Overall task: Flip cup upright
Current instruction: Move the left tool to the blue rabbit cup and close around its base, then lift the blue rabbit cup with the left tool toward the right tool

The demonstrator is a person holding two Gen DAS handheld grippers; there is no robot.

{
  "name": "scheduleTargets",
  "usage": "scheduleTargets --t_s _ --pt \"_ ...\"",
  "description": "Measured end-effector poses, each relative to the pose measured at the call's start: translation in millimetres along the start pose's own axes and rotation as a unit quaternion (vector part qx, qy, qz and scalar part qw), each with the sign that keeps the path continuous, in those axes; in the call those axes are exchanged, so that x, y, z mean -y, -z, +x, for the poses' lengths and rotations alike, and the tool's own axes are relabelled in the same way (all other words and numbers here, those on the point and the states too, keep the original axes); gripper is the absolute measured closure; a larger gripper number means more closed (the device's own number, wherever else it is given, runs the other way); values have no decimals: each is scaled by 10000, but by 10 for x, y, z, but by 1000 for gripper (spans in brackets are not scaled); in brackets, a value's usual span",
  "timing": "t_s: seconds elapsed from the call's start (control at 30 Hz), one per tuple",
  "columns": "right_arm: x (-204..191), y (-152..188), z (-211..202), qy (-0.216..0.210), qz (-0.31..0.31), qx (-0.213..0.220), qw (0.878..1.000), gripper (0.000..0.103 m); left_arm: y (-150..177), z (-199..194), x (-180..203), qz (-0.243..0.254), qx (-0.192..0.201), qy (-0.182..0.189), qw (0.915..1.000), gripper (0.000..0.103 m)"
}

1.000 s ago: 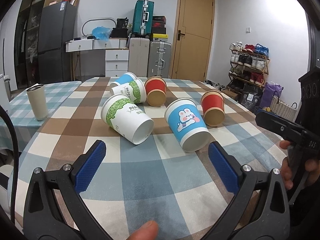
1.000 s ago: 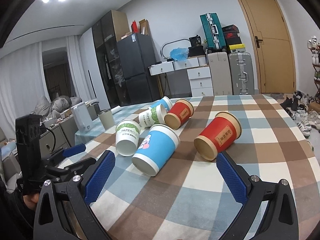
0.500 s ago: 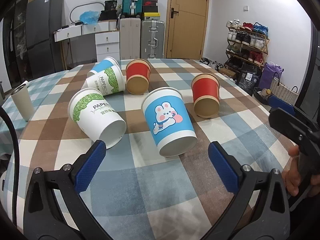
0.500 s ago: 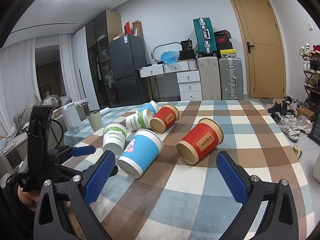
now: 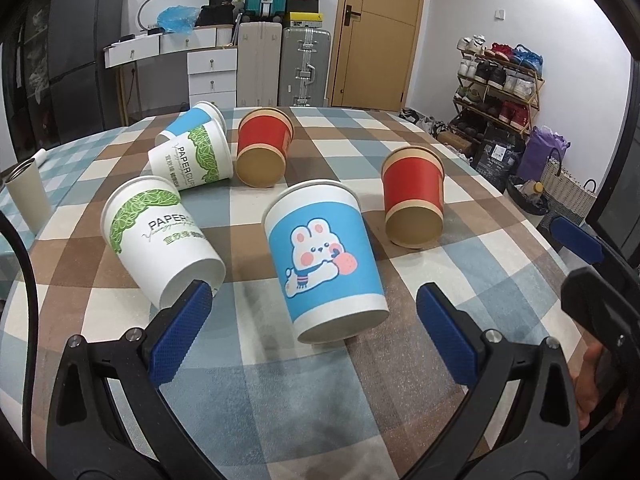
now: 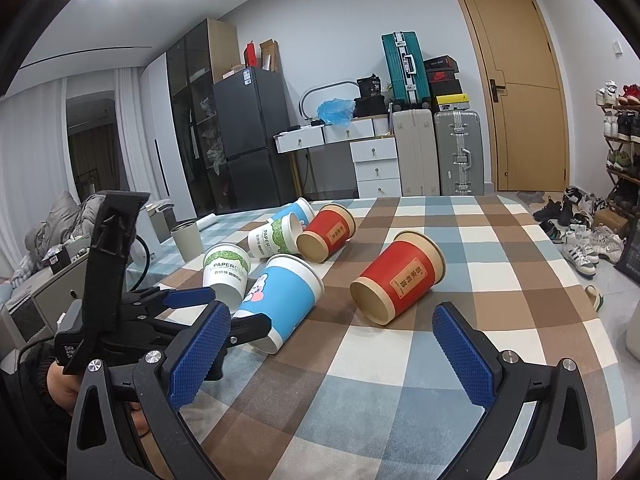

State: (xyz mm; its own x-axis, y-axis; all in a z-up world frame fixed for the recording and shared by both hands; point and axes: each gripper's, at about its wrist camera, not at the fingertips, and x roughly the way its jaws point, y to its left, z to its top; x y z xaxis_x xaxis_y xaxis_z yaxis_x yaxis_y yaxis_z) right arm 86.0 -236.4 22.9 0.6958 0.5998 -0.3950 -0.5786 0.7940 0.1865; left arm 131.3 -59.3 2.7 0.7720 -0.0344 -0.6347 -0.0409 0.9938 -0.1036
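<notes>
Six paper cups lie on their sides on the checked worktop [image 5: 320,392]. Bunny cup [image 5: 326,258], blue band w/ white rabbit, sits centre frame in left wrist view, base pointing toward the camera, mouth rim away. It's framed between the left gripper [image 5: 316,334] pads, just beyond the tips; not touching either as far as the view shows. Left jaws wide open, nothing held.

Lower-left of it: green-leaf PAPERCUP cup [image 5: 162,236], its base end partly hidden behind the left blue pad [image 5: 180,336]. Further back, upper left: second green-leaf cup [image 5: 192,162] w/ another blue cup [image 5: 192,122] just behind it. Red cup w/ kraft rim [image 5: 262,148] beside those, centre-top. Another red cup [image 5: 414,196] right of the bunny cup, apart from it. Grey tumbler [image 5: 26,190] upright at far left edge.

Right wrist view: right gripper [image 6: 332,352] low in frame, jaws wide open, empty, over the worktop short of the near red cup. Left gripper shows at lower left here, its tips at the bunny cup's base end; contact can't be told. Room bkgd: suitcases, drawers, door, shoe rack.
</notes>
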Motion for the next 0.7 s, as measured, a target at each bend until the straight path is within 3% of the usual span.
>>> scheduleTargets --t_s 0.33,0.43,0.5,0.7 --pt "10 5 11 -24 27 -15 10000 0 -63 129 65 42 -201 24 9998 11" --pt "8 6 11 -25 27 -12 10000 0 -77 167 77 54 -285 122 9995 25" --pt "9 7 16 -30 26 -12 10000 0 -68 179 76 47 -344 228 9991 47" --pt "2 28 23 -60 -6 -10 10000 0 -27 159 73 62 -344 345 9988 48"
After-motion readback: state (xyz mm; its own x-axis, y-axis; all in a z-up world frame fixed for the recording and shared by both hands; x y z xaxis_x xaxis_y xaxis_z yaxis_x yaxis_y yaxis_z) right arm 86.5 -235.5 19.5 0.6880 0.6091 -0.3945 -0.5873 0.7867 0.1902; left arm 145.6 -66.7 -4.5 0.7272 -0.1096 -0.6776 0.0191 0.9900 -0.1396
